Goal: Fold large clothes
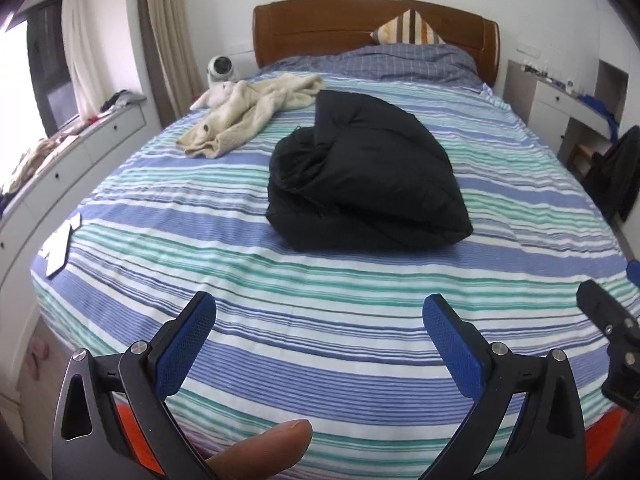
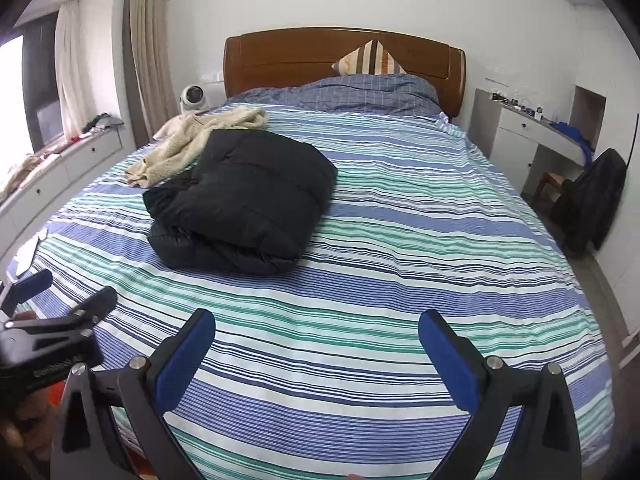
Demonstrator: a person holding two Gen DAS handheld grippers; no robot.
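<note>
A black puffy jacket (image 1: 368, 172) lies folded in a thick bundle in the middle of the striped bed (image 1: 320, 320); it also shows in the right wrist view (image 2: 244, 204). A cream fleece garment (image 1: 248, 112) lies crumpled beyond it at the far left, also in the right wrist view (image 2: 192, 140). My left gripper (image 1: 320, 312) is open and empty above the bed's near edge, well short of the jacket. My right gripper (image 2: 316, 328) is open and empty, also over the near edge. Each gripper shows at the edge of the other's view.
A wooden headboard (image 1: 372, 24) and pillows stand at the far end. A white cabinet (image 1: 60, 168) with clothes runs along the left. A desk (image 2: 532, 132) and a chair with dark clothing (image 2: 592, 196) stand at the right. White paper (image 1: 58, 246) lies at the bed's left edge.
</note>
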